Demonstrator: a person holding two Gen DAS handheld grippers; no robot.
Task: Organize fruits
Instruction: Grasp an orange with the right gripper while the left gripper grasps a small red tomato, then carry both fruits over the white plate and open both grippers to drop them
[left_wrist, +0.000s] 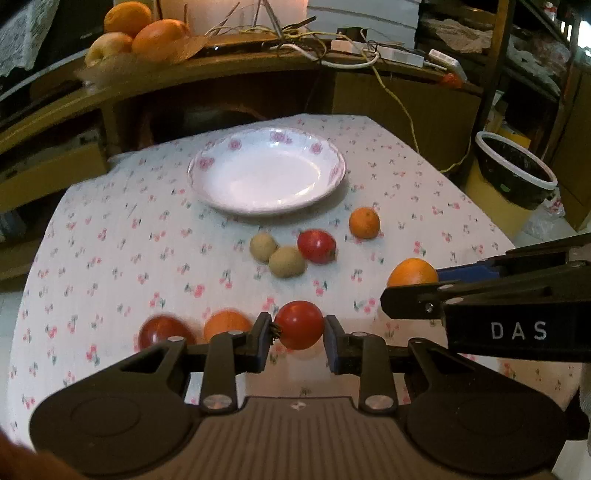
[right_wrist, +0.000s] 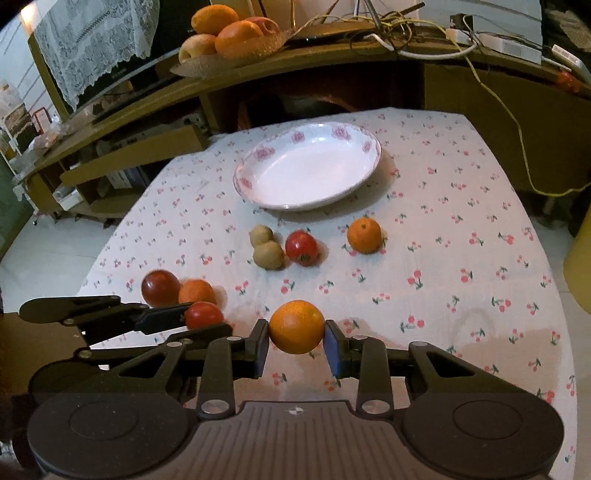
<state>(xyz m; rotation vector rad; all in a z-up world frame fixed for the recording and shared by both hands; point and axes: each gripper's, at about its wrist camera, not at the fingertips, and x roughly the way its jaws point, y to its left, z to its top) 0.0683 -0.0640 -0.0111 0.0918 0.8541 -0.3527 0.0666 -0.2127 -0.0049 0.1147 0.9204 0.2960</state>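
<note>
Left wrist only: black bucket (left_wrist: 517, 171)

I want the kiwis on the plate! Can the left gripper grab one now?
Probably not yet: the left gripper is shut on a tomato. The kiwis lie in the open ahead, so once it is free it likely could.

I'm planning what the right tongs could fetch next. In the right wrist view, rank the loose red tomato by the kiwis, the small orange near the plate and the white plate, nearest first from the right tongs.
1. Red tomato, mid-table, just right of the kiwis.
2. Small orange, further right.
3. White plate, at the far end.

The right tongs already grip a large orange.
</note>
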